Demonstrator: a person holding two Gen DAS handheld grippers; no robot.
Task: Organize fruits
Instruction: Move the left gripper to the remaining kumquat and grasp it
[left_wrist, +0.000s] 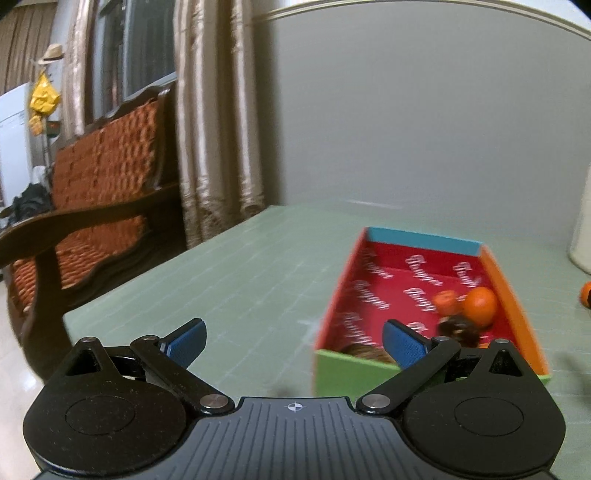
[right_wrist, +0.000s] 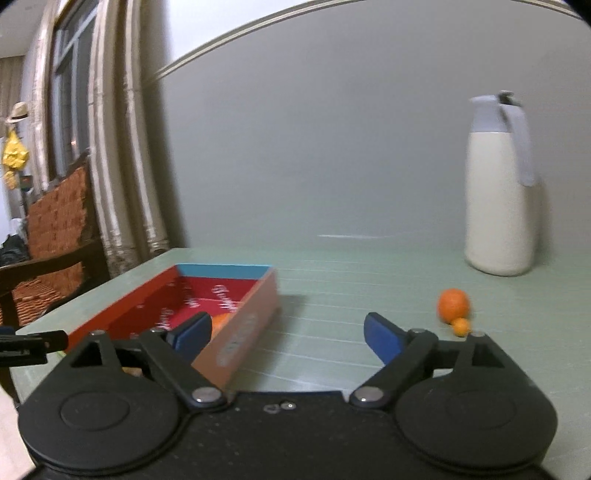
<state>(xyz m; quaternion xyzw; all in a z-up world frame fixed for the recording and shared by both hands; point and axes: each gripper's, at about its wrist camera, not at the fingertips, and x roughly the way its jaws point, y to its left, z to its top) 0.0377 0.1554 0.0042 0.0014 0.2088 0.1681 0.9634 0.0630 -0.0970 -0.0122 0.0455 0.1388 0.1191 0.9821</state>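
I see the box (right_wrist: 207, 314) on the table (right_wrist: 332, 332) to my left, fruit (left_wrist: 480, 306) inside it. Right of it lie two oranges (right_wrist: 453, 303) touching, with the jug (right_wrist: 498, 206) behind them.

Home living room, cushioned wooden bench (left_wrist: 99, 177), long curtains (left_wrist: 218, 110) (window behind), thermos jug (right_wrist: 498, 192)

Ahead of the left hand-held gripper (left_wrist: 294, 341), its right finger hides a dark blurred lump (left_wrist: 460, 326) (unidentifiable) in the box (left_wrist: 424, 240).
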